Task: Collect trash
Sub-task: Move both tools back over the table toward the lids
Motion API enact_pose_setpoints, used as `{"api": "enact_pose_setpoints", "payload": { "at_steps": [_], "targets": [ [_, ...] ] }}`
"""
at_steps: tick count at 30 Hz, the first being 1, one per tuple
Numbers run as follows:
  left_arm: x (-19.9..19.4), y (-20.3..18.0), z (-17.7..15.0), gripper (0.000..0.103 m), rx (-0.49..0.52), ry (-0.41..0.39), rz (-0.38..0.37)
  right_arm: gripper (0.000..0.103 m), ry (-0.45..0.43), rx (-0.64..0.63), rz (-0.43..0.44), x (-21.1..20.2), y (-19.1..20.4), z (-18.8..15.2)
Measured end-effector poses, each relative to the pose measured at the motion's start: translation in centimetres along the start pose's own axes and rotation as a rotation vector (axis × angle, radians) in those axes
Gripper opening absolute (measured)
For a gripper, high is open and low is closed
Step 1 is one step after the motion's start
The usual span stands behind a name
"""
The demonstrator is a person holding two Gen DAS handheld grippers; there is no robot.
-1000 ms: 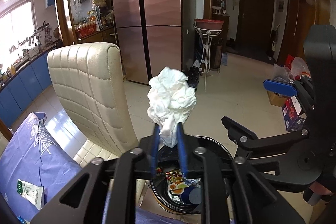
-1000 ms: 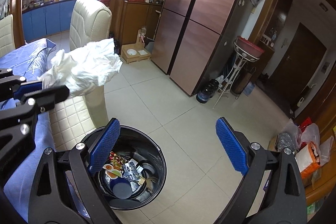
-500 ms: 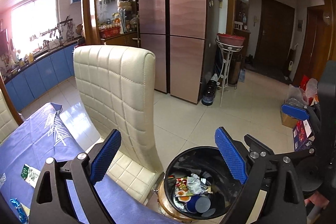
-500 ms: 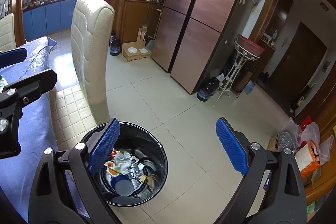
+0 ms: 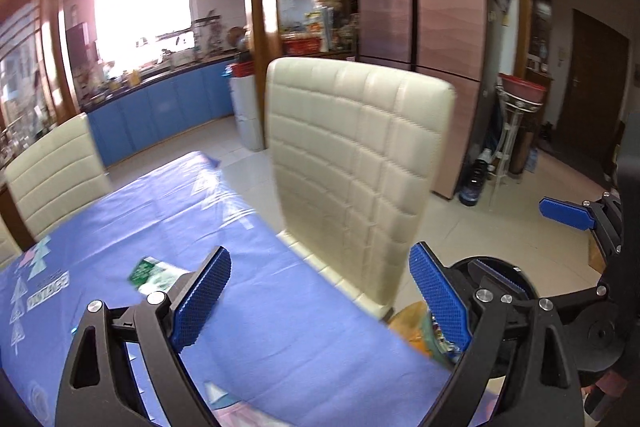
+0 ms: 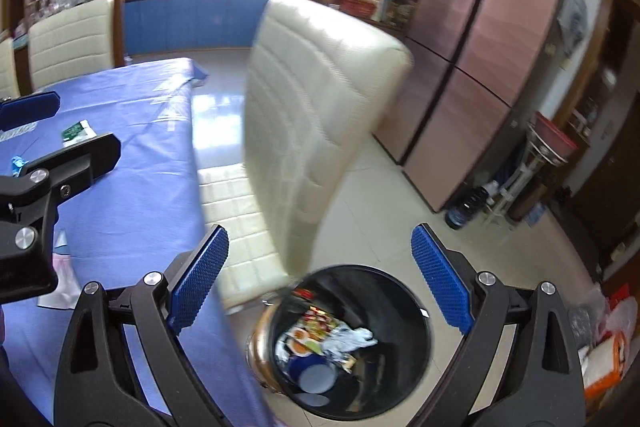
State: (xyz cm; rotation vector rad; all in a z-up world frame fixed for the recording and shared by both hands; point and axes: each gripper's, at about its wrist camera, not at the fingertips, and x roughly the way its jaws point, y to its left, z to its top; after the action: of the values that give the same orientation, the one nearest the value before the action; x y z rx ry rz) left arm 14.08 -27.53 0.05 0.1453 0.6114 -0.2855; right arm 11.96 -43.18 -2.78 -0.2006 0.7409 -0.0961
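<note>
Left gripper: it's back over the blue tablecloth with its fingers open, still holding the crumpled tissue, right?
Not quite. The left gripper is over the blue tablecloth with fingers open, but they hold nothing, as the left wrist view shows. A white tissue lies in the black bin.

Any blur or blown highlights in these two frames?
Left wrist view: kitchen window is blown out, green wrapper is smeared. Right wrist view: cream chair shows motion blur, window glare at top; trash bin stays fairly sharp.
</note>
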Motion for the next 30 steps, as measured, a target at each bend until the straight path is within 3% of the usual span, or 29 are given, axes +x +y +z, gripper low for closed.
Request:
{"api": "enact_pose_setpoints", "payload": {
  "at_steps": [18, 30],
  "targets": [
    [-6.1, 19.6, -7.7, 0.088, -0.251, 0.073, 0.388, 0.092, -0.071, -0.269, 0.352, -1.0, 21.7, 3.5],
    [-9.8, 28.9, -15.0, 0.088, -0.381, 0.157, 0.585, 0.092, -0.067, -0.371, 0.483, -2.0, 32.4, 3.5]
  ]
}}
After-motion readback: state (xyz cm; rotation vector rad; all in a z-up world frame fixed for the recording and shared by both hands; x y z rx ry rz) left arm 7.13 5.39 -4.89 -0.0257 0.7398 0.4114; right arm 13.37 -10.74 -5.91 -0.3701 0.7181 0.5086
